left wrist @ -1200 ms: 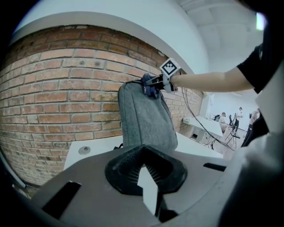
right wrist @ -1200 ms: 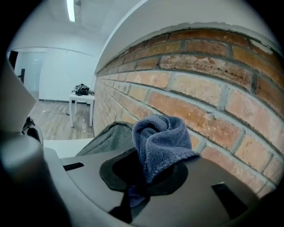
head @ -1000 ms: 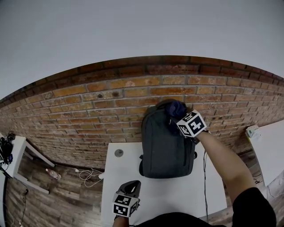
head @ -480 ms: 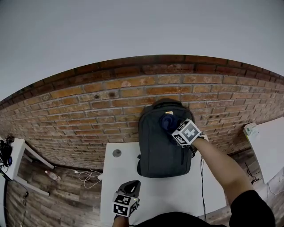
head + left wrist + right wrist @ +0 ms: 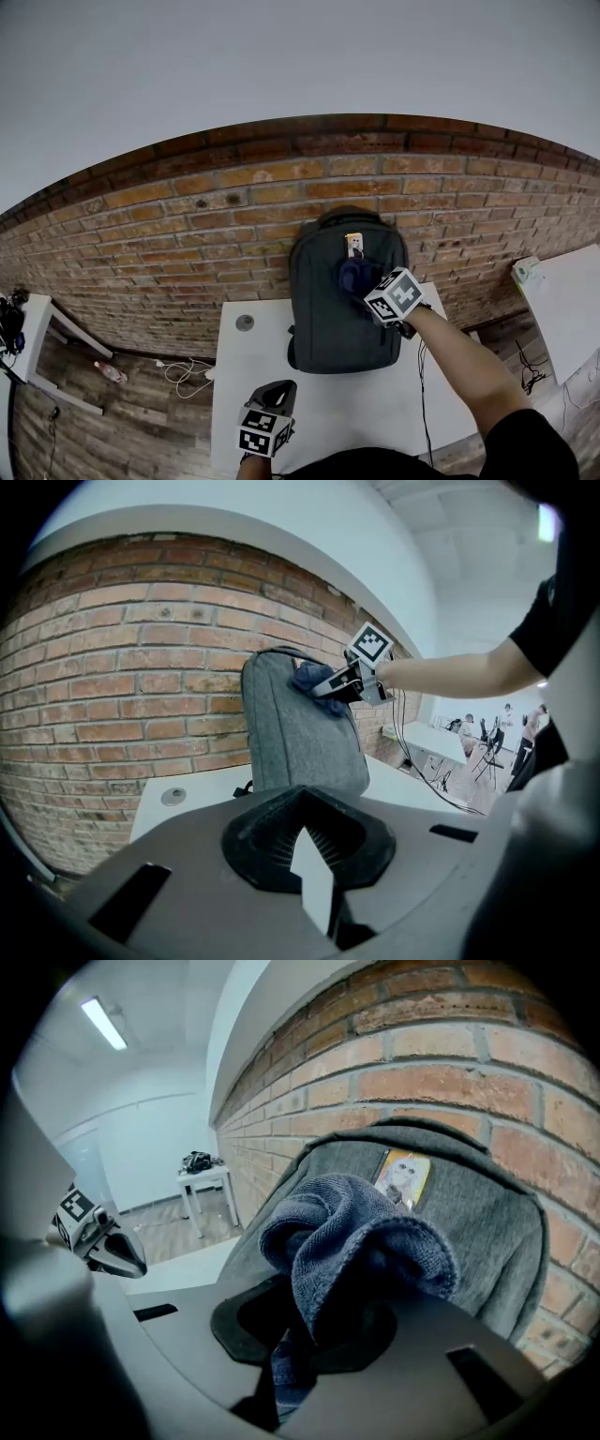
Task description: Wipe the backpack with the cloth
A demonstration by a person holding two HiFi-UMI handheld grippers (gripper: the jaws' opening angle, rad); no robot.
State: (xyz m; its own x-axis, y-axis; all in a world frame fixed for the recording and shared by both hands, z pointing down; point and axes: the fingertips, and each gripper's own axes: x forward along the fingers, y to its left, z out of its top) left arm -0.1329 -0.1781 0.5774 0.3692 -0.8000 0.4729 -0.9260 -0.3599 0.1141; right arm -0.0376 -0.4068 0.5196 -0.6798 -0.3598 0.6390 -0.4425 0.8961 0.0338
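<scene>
Two hand-held grippers work over a white worktop (image 5: 328, 412) set against a brick wall (image 5: 187, 225). A grey backpack (image 5: 323, 309) stands upright at the worktop's 12 o'clock edge, its back to the bricks. Nothing of the bag's inside shows from any view, so its contents cannot be told.

The right hand-held gripper (image 5: 364, 281) reaches in from 4 o'clock on an outstretched arm. Its jaws are clamped on a bunched dark blue cloth (image 5: 352, 274), which billows up out of them. The cloth is pressed against the backpack's front panel, near the middle. A small yellow tag (image 5: 354, 245) sits on the panel just beyond the cloth, at its 12 o'clock.

The left hand-held gripper (image 5: 278, 392) waits at the worktop's 6 o'clock edge, well apart from the bag. Its jaws are together with nothing between them, and they point toward the backpack.

A round grey disc (image 5: 245, 322) lies in the worktop at 9 o'clock of the backpack's base. White cables (image 5: 183, 368) trail on the wooden floor at 9 o'clock of the worktop, and a second white table (image 5: 562, 309) stands at 3 o'clock.
</scene>
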